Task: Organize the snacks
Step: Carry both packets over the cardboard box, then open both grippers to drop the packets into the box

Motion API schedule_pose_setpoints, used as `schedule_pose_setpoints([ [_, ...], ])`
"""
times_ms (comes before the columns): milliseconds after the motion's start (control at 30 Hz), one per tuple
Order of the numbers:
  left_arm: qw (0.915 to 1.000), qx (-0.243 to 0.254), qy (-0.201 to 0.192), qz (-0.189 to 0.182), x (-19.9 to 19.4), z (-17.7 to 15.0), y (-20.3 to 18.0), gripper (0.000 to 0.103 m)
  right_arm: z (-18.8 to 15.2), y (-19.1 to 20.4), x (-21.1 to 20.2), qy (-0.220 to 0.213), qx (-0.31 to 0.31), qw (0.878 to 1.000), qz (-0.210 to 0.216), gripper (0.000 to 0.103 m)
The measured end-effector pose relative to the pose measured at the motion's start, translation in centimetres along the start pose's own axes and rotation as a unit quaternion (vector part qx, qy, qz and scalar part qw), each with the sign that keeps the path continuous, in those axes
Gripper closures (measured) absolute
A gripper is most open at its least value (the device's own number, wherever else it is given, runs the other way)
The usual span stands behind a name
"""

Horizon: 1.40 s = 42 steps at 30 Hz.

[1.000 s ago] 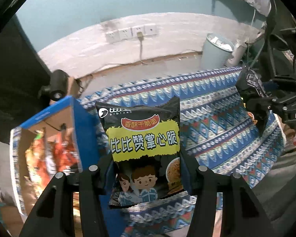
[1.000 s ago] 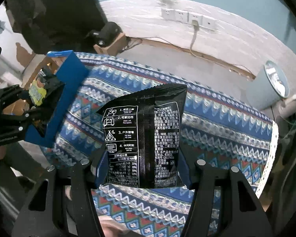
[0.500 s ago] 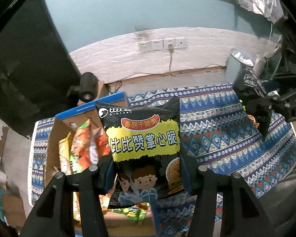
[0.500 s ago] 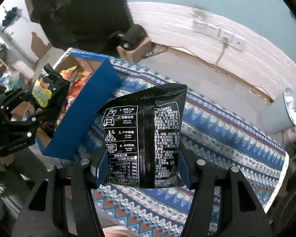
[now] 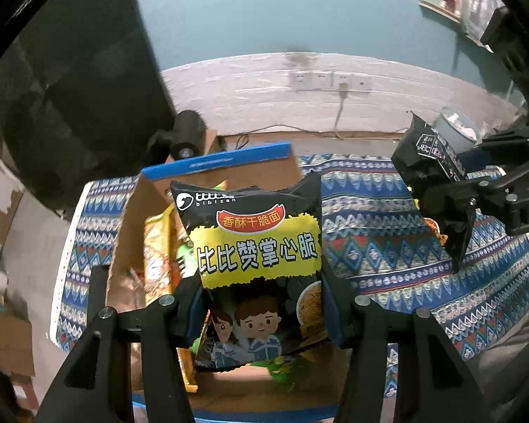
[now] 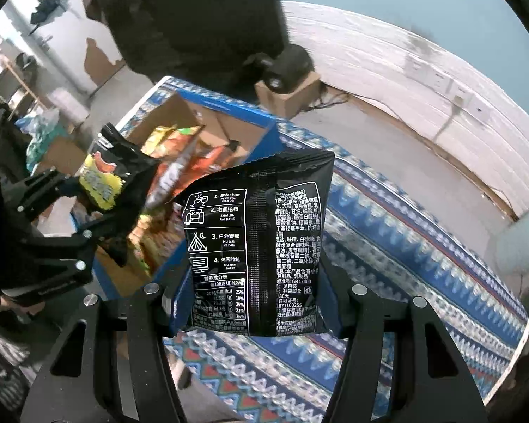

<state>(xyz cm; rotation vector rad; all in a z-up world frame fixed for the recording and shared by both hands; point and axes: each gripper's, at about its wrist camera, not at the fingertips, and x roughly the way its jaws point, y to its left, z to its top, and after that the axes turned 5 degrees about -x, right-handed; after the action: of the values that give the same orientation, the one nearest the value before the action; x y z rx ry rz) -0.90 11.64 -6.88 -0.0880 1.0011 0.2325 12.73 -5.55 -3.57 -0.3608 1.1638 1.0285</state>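
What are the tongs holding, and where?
Left tongs pinch a noodle snack packet by its lower sides; right tongs pinch another packet likewise.

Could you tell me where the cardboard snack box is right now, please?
The cardboard box sits on the patterned cloth, directly below the left gripper and its yellow-label packet.

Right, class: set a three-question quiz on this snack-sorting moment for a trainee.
1. True or false: each gripper holds a black snack packet.
2. What lies under the left gripper: A the cardboard box, B the bin, C bare floor?
3. Which side of its packet does the right gripper camera see?

Key: 1 true, left packet too. 2 A. 3 The back, with the nutrition table.
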Motion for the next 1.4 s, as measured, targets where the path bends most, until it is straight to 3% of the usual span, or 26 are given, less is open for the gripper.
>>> schedule_pose_setpoints([
  [567,0.9958,-0.085,0.005,0.033,0.3,-0.3,8.1,0.048,5.8,6.0,4.2,0.007,-0.032,0.999,0.030,0.044],
  [1067,0.9902,-0.130,0.023,0.046,1.4,-0.4,9.8,0.047,6.6,7.9,7.1,0.023,-0.048,0.998,0.045,0.042],
  [1133,0.9899,-0.131,0.025,0.047,1.5,-0.4,9.9,0.046,6.5,7.8,7.0,0.023,-0.047,0.998,0.045,0.039],
  [1200,0.9897,-0.131,0.023,0.052,1.5,-0.4,9.8,0.033,6.6,7.6,6.7,0.017,-0.045,0.998,0.044,0.035],
  [1267,0.9896,-0.130,0.017,0.059,1.3,-0.5,9.6,0.026,6.6,7.5,6.2,0.009,-0.044,0.998,0.047,0.030],
  [1400,0.9906,-0.122,0.013,0.059,0.8,-0.3,9.1,0.023,6.8,7.3,5.1,-0.004,-0.038,0.998,0.040,0.029],
])
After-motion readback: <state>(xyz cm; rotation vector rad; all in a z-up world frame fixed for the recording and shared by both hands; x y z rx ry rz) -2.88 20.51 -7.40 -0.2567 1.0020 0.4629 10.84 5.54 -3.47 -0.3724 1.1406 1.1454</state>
